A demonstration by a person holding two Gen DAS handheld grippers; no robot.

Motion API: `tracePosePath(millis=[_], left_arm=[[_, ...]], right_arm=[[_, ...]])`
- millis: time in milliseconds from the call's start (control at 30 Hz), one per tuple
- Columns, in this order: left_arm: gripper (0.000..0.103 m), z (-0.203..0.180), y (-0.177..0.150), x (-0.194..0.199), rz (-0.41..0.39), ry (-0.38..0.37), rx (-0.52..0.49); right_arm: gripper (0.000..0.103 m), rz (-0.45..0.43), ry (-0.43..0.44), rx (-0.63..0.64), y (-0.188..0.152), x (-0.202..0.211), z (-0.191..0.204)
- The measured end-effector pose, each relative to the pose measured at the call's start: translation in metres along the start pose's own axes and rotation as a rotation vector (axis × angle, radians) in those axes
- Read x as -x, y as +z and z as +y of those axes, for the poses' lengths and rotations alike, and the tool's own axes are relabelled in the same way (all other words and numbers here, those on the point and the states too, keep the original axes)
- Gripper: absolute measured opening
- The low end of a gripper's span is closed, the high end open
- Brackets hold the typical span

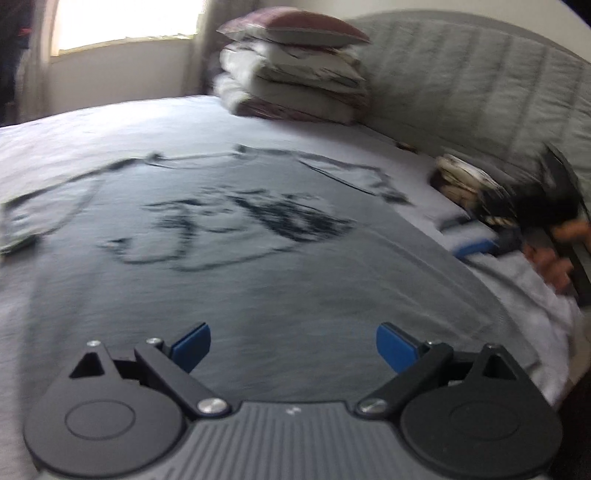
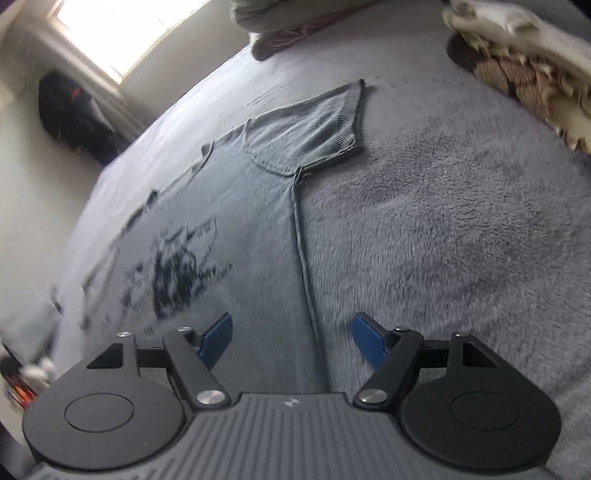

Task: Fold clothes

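Grey knit fabric covers most of the scene: a short-sleeved T-shirt (image 1: 236, 258) lies spread flat on the bed (image 2: 461, 221), front side up, with a dark printed drawing (image 1: 236, 225) on the chest. The bed is covered with a pale grey fluffy blanket. The pictures are blurred, so the drawing cannot be read.

The left gripper (image 1: 293, 349) hangs over the lower part of the shirt. Its jaws stand spread wide, with blue pads (image 1: 192, 347), and nothing is between them; only shirt fabric is seen below. I cannot tell if the pads touch the cloth.

The right gripper (image 2: 291, 343) is above the right side edge of the shirt. Its jaws are also spread wide and hold nothing. The side seam (image 2: 301, 236) of the shirt runs up between them toward the right sleeve (image 2: 314, 122), which lies flat on the blanket. In the left wrist view the right gripper is seen as a dark blurred shape at the right edge, with a hand (image 1: 554, 258) on it.

At the head of the bed there is a stack of pillows (image 1: 295, 74) beside a grey quilted headboard (image 1: 480, 92). A patterned bundle of fabric (image 2: 524, 74) lies near the shirt's right sleeve, apart from it. A bright window (image 1: 125, 22) is behind the bed.
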State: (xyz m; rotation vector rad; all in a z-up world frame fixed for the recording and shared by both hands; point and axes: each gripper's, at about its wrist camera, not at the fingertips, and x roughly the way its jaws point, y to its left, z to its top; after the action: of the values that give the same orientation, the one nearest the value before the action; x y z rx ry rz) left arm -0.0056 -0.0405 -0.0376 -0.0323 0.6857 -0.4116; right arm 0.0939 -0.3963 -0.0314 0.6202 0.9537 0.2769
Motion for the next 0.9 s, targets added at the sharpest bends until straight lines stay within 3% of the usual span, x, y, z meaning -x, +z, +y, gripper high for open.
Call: tracePosePath(millis=[133,300,467,600,900], left_arm=[[0.092,-0.029,0.006,-0.02,0.023,-0.055,-0.046],[0.084,-0.064,0.011,-0.042,0.072,-0.135,-0.064],[0.081,-0.101,0.014,-0.059,0.096,-0.186,-0.075],[0.07,-0.129,0.019,-0.07,0.129,-0.234,-0.076],[0.065,-0.174,0.027,-0.082,0.177,-0.268,-0.122]], right_arm=[[0.074,0.053,0.108,-0.13,0.008,-0.001,-0.024],[0.062,0.117,0.189,-0.193,0.003,0.004,-0.041],[0.058,0.198,0.236,-0.144,-0.012,0.014,-0.041],[0.057,0.254,0.284,-0.124,-0.03,0.021,-0.04],[0.056,0.346,0.37,-0.191,-0.045,0.03,-0.044]])
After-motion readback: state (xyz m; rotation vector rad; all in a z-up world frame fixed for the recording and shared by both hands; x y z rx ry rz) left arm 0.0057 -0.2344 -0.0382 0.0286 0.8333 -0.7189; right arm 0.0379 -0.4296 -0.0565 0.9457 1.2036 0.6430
